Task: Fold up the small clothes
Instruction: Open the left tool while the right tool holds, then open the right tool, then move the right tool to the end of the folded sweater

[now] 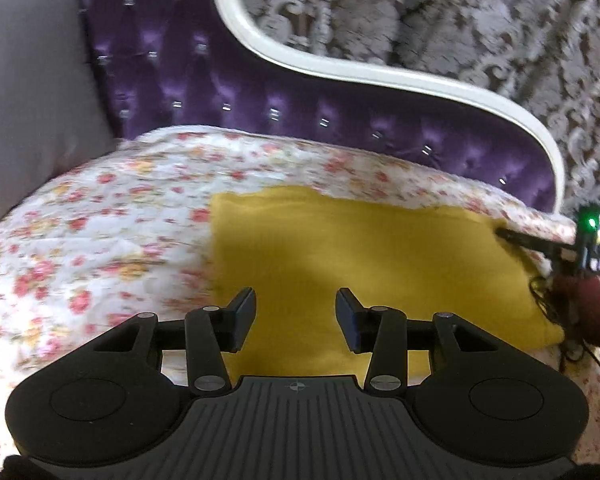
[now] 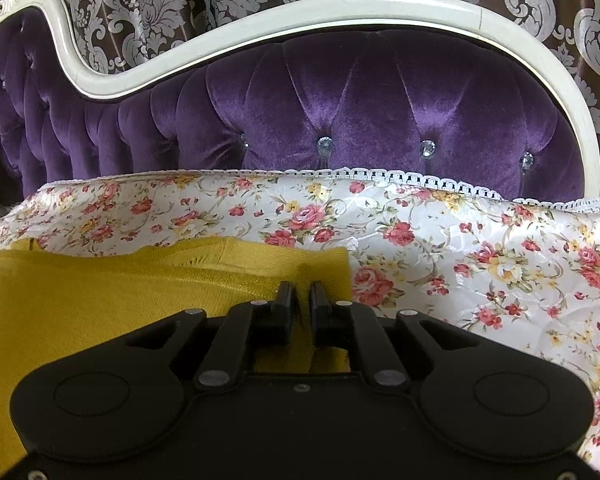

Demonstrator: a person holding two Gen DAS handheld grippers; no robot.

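Yellow knit garment (image 1: 364, 264) lies flat, roughly rectangular, mid-frame in my left view on the glossy floral bedspread (image 1: 100, 216); ribbed weave at its far edge in the right view. My left gripper (image 1: 296, 306) hovers over the near edge, fingers spread wide, nothing between them. My right gripper (image 2: 302, 298) sits lower centre of its view, fingers nearly together, pinching the garment's right-hand corner. Tufted purple velvet headboard (image 2: 380, 96) with crystal buttons and curved cream frame fills the top; grey pillow (image 1: 32, 92) upper left
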